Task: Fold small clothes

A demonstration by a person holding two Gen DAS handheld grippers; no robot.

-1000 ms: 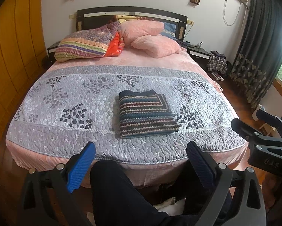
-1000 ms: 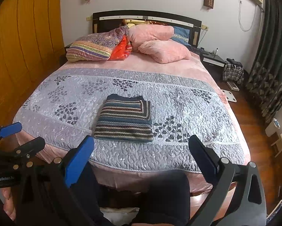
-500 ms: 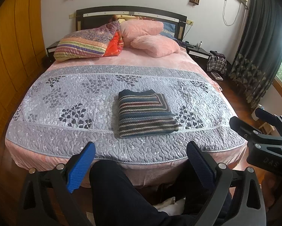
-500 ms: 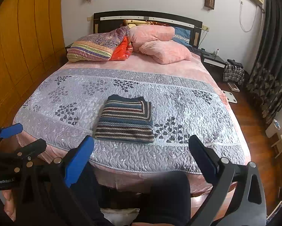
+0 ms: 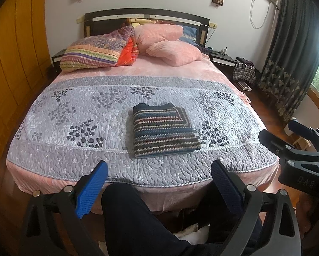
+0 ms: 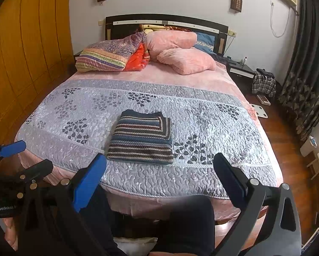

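Both hand-held grippers seemingly slightly nearer

Right tool body, seen from the left wrist view, right of the bed: raised letters "DAS"
Left tool body, in the right wrist view, left of the bed: white print "GenRobot", cut off at the frame edge

A folded striped sweater lies on the bed. The right gripper hangs wide apart and empty before it, off the bed.
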